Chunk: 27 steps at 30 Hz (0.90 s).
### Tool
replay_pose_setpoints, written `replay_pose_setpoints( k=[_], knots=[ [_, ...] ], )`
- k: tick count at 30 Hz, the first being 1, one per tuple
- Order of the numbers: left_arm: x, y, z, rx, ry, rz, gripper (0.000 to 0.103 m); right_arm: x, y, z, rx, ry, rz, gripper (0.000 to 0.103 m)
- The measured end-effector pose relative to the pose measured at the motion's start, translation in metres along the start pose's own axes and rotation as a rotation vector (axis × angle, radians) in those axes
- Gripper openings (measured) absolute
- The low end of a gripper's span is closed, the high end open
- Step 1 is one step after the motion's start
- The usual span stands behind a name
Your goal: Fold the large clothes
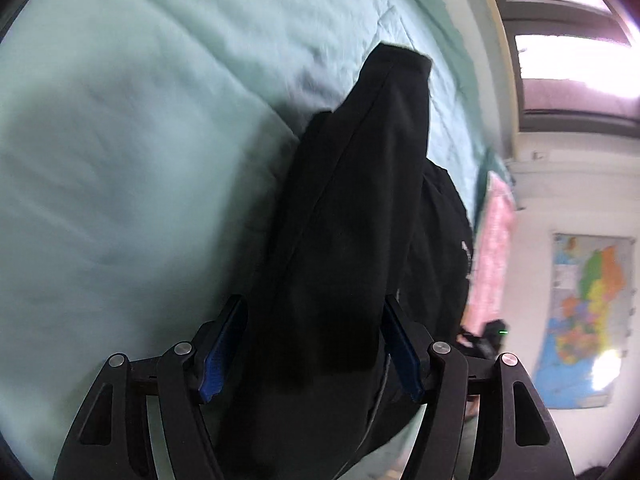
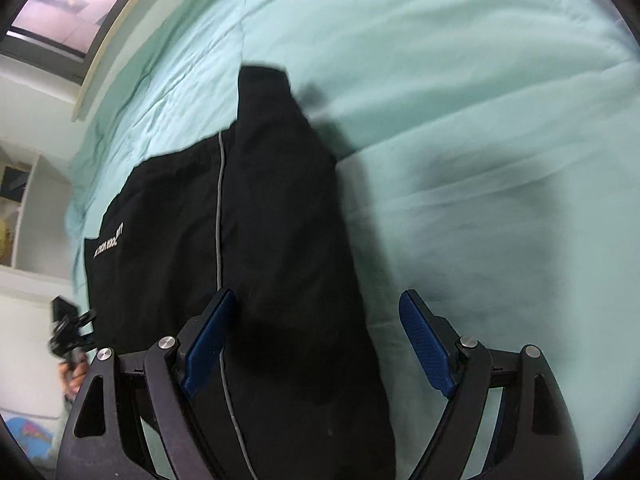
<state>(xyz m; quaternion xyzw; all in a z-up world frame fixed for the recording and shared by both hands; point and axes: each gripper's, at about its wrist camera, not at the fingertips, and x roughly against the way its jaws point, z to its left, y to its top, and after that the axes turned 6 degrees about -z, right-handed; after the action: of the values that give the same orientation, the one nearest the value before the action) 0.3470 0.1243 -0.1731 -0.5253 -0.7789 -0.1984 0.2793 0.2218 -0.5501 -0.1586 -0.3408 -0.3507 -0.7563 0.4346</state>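
Hovering over a black jacket (image 2: 280, 240) on the mint quilt (image 2: 480, 120), left gripper (image 1: 314, 344) and right gripper (image 2: 316, 344) spread apart, unclamped, apparently between folds.

Both grippers look alike: the left gripper (image 1: 314, 346) and the right gripper (image 2: 318, 342) have matte black linkage arms with triangular cut-outs. Round silver screws (image 1: 183, 348) mark the joints. The jaws carry ribbed blue pads (image 2: 426, 350).

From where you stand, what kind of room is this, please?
Probably a bedroom. A black garment lies on a bed with a mint quilt; a coloured map hangs on the white wall, and a window is beside the bed.
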Motion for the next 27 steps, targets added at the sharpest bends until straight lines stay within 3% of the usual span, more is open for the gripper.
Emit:
replay_pose_setpoints(
  k=[7, 8, 9, 11, 14, 17, 19, 20, 22, 24, 27],
  knots=[
    [-0.027, -0.001, 0.007, 0.049, -0.075, 0.019, 0.073, -0.029, -0.001, -0.018, -0.085, 0.157, 0.035, 0.085],
    [-0.029, -0.001, 0.005, 0.049, -0.084, 0.019, 0.073, -0.031, -0.002, -0.017, -0.089, 0.184, 0.037, 0.081],
    [-0.030, -0.003, 0.001, 0.036, -0.095, 0.024, 0.073, -0.032, -0.003, -0.014, -0.080, 0.216, 0.042, 0.060],
    [-0.028, -0.009, -0.010, -0.029, -0.090, 0.038, 0.072, -0.023, -0.006, -0.008, -0.042, 0.238, 0.038, 0.054],
    [-0.034, -0.009, -0.019, -0.065, -0.056, 0.063, 0.072, -0.024, -0.008, -0.006, -0.026, 0.229, 0.050, 0.054],
    [-0.047, -0.006, -0.013, -0.015, -0.062, 0.075, 0.073, -0.044, -0.003, -0.009, -0.081, 0.260, 0.084, 0.063],
    [-0.051, -0.008, -0.015, -0.009, -0.052, 0.065, 0.073, -0.056, -0.002, -0.008, -0.098, 0.283, 0.094, 0.064],
    [-0.049, -0.013, -0.022, -0.033, -0.037, 0.050, 0.071, -0.057, -0.002, -0.005, -0.092, 0.285, 0.093, 0.061],
    [-0.040, -0.024, -0.036, -0.087, -0.026, 0.030, 0.043, -0.049, -0.004, 0.000, -0.071, 0.298, 0.077, 0.049],
    [-0.023, -0.037, -0.050, -0.117, -0.054, 0.002, 0.034, -0.033, -0.009, 0.011, -0.043, 0.320, 0.047, 0.037],
    [0.004, -0.065, -0.081, -0.176, -0.096, -0.035, 0.031, -0.001, -0.020, 0.035, 0.000, 0.351, -0.010, 0.035]
  ],
)
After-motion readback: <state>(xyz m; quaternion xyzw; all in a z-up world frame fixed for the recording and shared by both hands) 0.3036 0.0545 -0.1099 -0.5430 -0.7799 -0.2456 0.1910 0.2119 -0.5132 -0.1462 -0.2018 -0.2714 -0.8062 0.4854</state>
